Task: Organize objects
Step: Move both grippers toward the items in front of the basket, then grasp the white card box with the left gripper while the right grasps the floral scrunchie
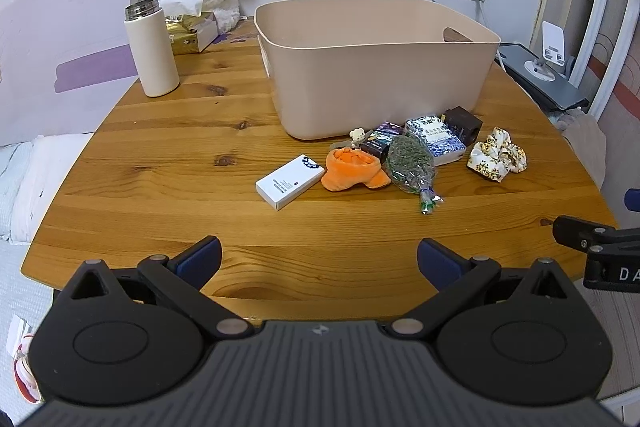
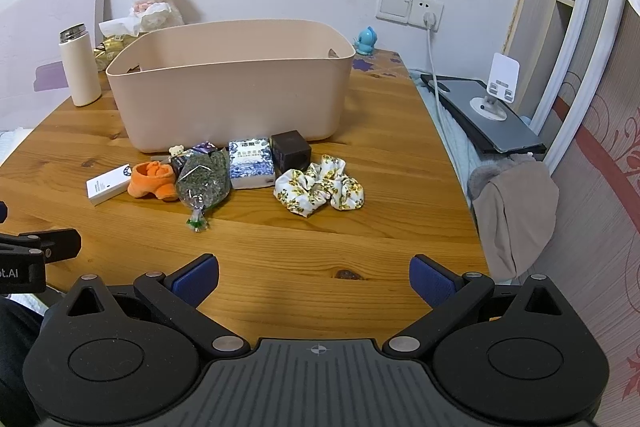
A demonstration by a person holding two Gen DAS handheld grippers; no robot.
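Bin (image 1: 376, 67) waits empty-looking at the middle of the bench (image 1: 160, 163), small things piled just in front of it.
Left wrist view: the left hand-held gripper (image 1: 319, 259) is spread wide, holding nothing, low in the frame. The white box (image 1: 290, 181), orange plush (image 1: 352, 171) and herb bag (image 1: 412, 163) touch, so grabbing one could drag another. The box's tiny print is too small to read. Right wrist view: the right hand-held gripper (image 2: 314, 277) is also wide apart and empty. The floppy scrunchie (image 2: 320, 185) might slip. At the left edge, the other tool reads "t.AI"; the blue tea pack (image 2: 251, 163) has unreadable writing.
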